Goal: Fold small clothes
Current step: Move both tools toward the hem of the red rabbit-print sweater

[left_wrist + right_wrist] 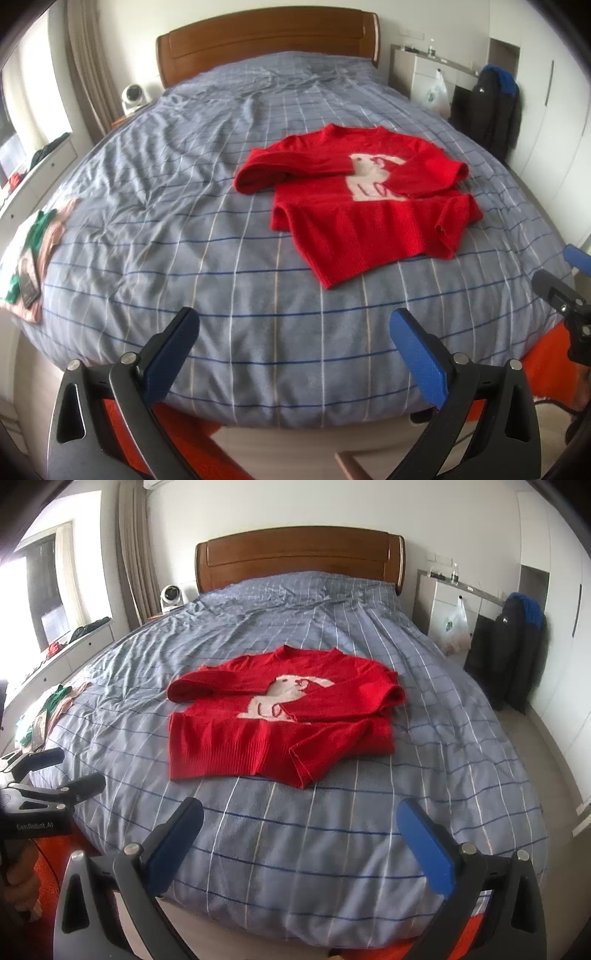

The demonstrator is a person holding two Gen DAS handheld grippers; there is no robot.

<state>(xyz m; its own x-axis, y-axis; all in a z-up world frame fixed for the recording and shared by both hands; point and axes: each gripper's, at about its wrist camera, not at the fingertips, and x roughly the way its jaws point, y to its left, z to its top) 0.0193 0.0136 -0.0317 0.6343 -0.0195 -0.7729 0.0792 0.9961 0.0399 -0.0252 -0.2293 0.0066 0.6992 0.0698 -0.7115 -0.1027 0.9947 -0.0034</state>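
A small red sweater [354, 206] with a white rabbit on the chest lies flat on the blue checked bed cover [184, 206], both sleeves folded in across the front. It also shows in the right wrist view [280, 716]. My left gripper [293, 325] is open and empty, above the foot of the bed, well short of the sweater's hem. My right gripper [299, 823] is open and empty, also at the foot of the bed. The left gripper shows at the left edge of the right wrist view [70, 775].
A pile of green, white and pink clothes [33, 254] with a dark phone-like object lies at the bed's left edge. A wooden headboard [299, 554] stands at the far end. A dark jacket [513, 653] hangs at the right by white cabinets.
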